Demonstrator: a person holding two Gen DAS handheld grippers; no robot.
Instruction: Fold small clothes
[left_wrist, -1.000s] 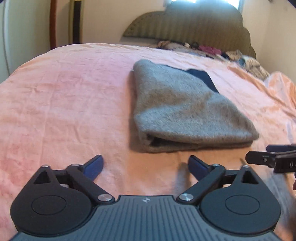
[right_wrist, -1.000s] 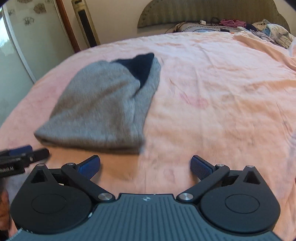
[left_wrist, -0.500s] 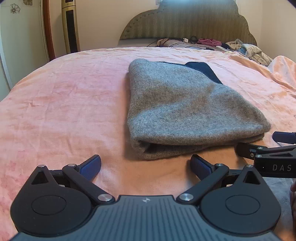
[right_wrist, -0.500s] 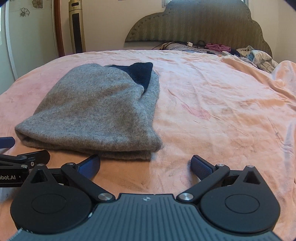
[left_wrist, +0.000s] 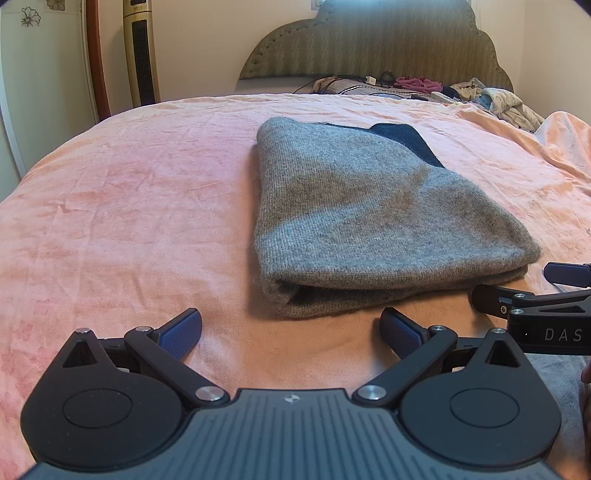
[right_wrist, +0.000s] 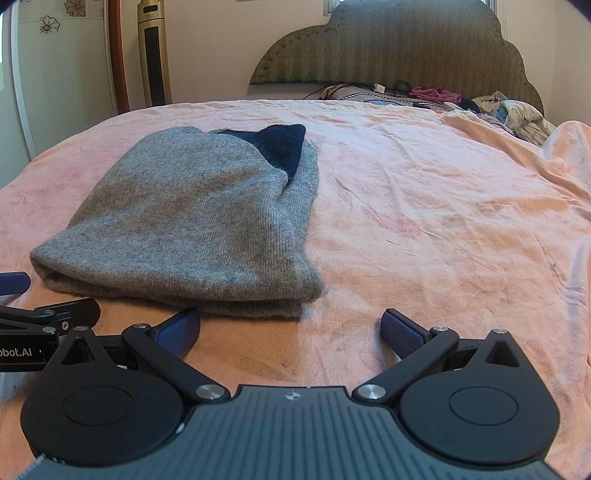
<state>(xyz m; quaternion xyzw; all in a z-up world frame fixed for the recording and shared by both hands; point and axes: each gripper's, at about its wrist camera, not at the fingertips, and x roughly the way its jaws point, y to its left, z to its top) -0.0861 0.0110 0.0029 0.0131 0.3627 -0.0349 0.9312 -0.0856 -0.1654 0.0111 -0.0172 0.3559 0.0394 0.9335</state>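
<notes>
A grey knitted garment (left_wrist: 369, 221) lies folded on the pink bedspread (left_wrist: 129, 206), with a dark blue part (left_wrist: 406, 142) showing at its far end. In the right wrist view the same grey garment (right_wrist: 199, 229) sits left of centre. My left gripper (left_wrist: 291, 332) stands open just in front of the fold's near left corner, nothing between its fingers. My right gripper (right_wrist: 291, 330) is open too, low at the near right corner of the fold. Each gripper's fingers show at the edge of the other's view.
A padded headboard (left_wrist: 369, 40) stands at the far end, with a pile of loose clothes and cables (left_wrist: 461, 90) below it. A tall tower fan (left_wrist: 142, 51) stands at the left wall. Bare pink bedspread (right_wrist: 443, 221) lies right of the garment.
Both grippers have dropped lower and come closer to the garment's near edge, tilting up to a flatter view. The garment has not moved. Both stay open.
</notes>
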